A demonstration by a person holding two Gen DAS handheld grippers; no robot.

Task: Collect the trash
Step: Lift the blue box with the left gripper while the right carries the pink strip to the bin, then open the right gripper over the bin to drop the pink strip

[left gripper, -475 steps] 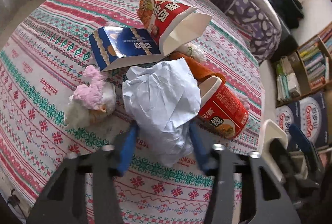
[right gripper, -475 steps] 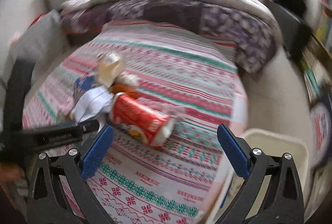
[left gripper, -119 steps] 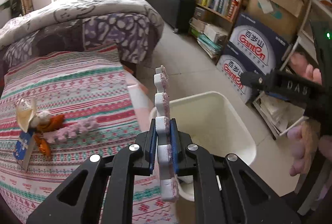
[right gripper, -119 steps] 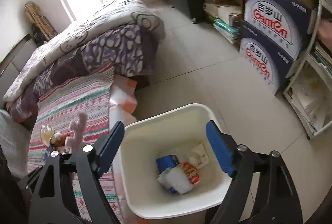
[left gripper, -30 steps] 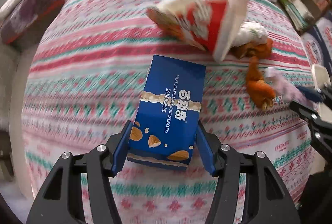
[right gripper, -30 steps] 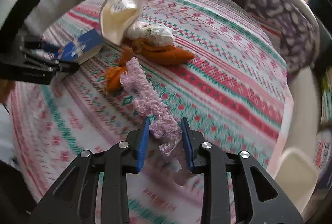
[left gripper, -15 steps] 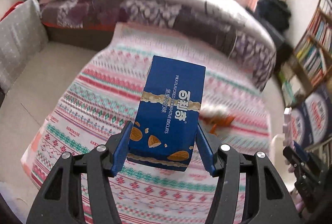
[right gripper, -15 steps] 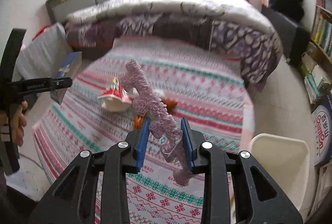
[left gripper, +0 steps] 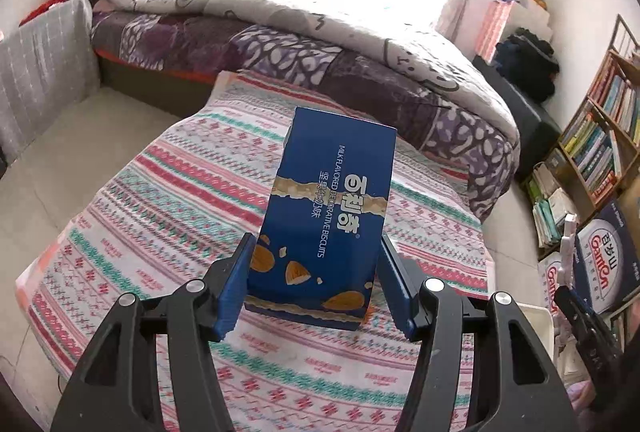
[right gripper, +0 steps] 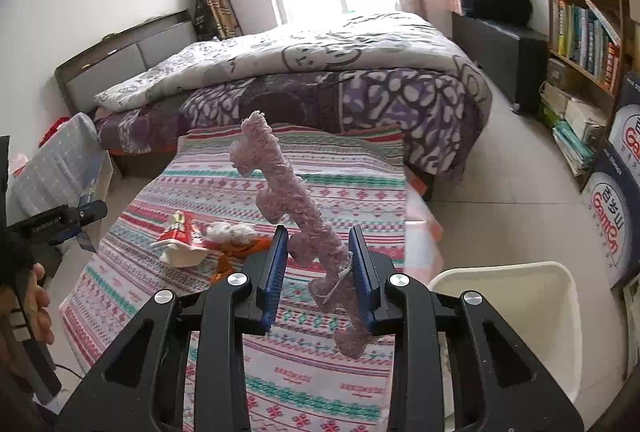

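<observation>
My left gripper [left gripper: 314, 288] is shut on a blue biscuit box [left gripper: 328, 208] and holds it high above the patterned blanket [left gripper: 168, 192]. My right gripper [right gripper: 320, 268] is shut on a fuzzy pink strip [right gripper: 288, 204], held upright above the blanket's near end. The white trash bin [right gripper: 520, 272] stands at the lower right in the right wrist view; its edge [left gripper: 540, 316] shows in the left wrist view. On the blanket lie a red and white snack bag [right gripper: 178, 232], a white wad [right gripper: 230, 231] and orange scraps [right gripper: 236, 252]. The left gripper [right gripper: 76, 216] shows at the far left.
A bed with a purple and grey quilt [right gripper: 320, 72] lies beyond the blanket. Bookshelves [right gripper: 584, 16] and blue-and-white cartons [right gripper: 616, 200] line the right wall. A grey checked cushion [left gripper: 36, 64] stands at the left. Tiled floor [right gripper: 500, 192] lies between bed and shelves.
Both grippers have risen from the blanket with their loads, and the views now take in the whole room. The bin has come into the right wrist view.
</observation>
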